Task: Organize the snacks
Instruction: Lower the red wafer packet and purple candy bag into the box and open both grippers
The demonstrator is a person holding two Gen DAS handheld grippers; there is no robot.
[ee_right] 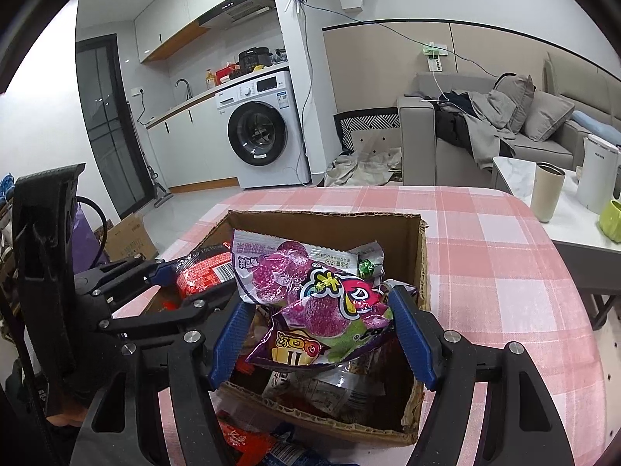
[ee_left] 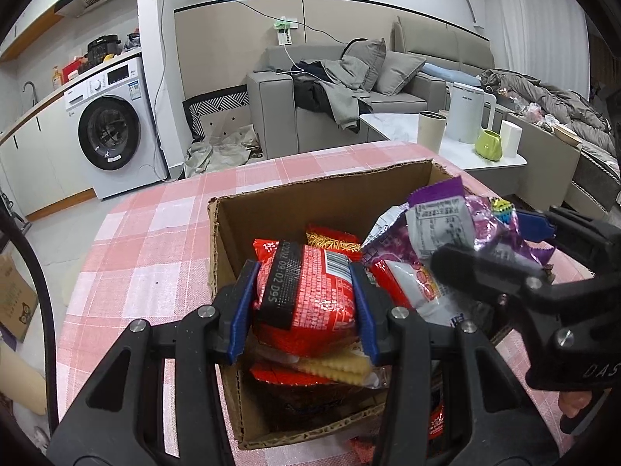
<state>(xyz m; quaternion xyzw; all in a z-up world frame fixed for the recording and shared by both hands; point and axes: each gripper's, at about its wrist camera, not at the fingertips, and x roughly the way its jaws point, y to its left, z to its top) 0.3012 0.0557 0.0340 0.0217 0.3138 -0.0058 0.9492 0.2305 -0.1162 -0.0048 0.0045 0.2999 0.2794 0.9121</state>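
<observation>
An open cardboard box (ee_left: 221,240) (ee_right: 411,233) sits on the pink checked table. My left gripper (ee_left: 304,291) is shut on a red snack packet (ee_left: 310,299) over the box, blue pads pressing both its sides. My right gripper (ee_right: 322,334) is shut on a purple candy bag (ee_right: 310,303), also above the box; that bag (ee_left: 458,225) shows at the right of the left wrist view. Inside the box lie a cracker pack (ee_left: 337,367), a yellow noodle snack (ee_left: 333,240) and other packets. The left gripper (ee_right: 163,272) and its red packet (ee_right: 205,272) appear at the left.
More snack packets (ee_right: 264,446) lie on the table in front of the box. Beyond the table stand a white side table (ee_left: 396,124) with a kettle (ee_left: 465,112), cups and a green pot, a grey sofa (ee_left: 349,93) and a washing machine (ee_left: 112,132).
</observation>
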